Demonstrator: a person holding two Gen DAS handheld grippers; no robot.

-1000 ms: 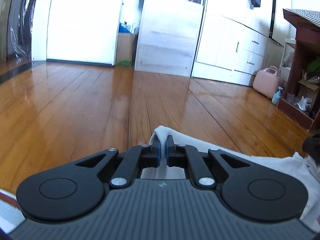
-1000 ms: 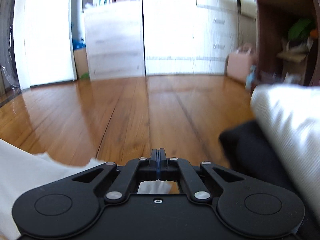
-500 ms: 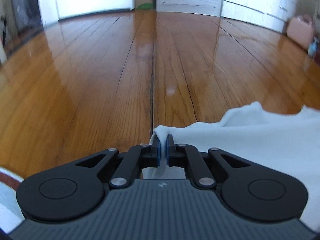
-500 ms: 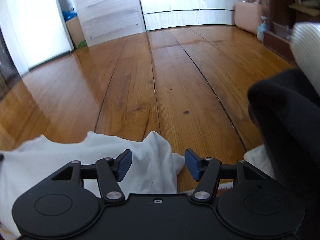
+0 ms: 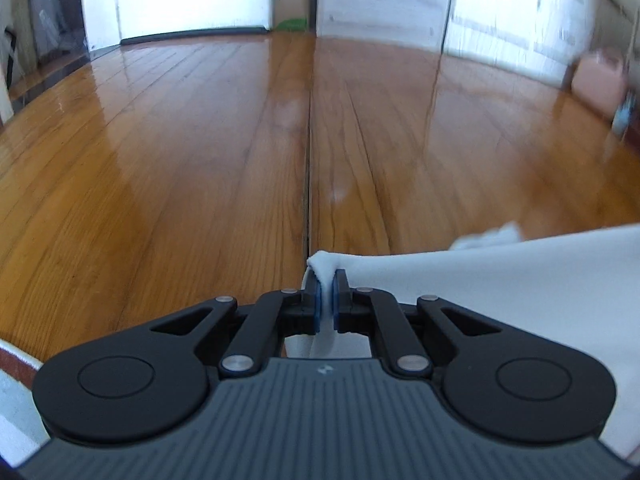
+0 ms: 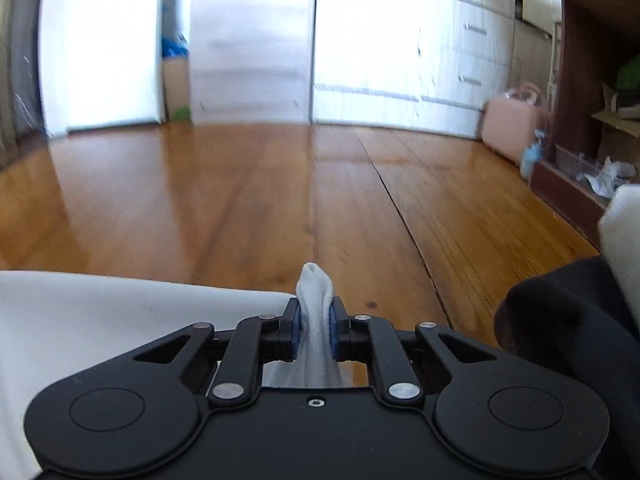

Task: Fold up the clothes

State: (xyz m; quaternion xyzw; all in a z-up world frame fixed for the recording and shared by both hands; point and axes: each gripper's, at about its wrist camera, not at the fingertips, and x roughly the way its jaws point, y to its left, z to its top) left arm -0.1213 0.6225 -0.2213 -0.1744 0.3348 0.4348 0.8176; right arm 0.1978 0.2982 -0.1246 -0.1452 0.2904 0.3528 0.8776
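the left gripper [image 5: 327, 294] has its blue-padded jaws pinched almost closed on a bunched corner of the soft white cloth garment [image 5: 500, 276]. a little nub of the cloth pokes up past the tips. from there the garment stretches off to the right, above the shiny brown wooden floor [image 5: 200, 160].

the right gripper [image 6: 315, 320] also has its jaws squeezed on a thick fold of the same white cloth garment [image 6: 100, 320], with a rounded tuft sticking out in front. here the garment spreads out to the left, so it hangs between the 2 grippers.

in the right wrist view a dark black piece of cloth [image 6: 560, 320] sits low on the right, with something white and ribbed [image 6: 624, 232] just above it. a small pink case [image 6: 512, 132] stands on the floor by the white cabinets with drawers [image 6: 460, 52].
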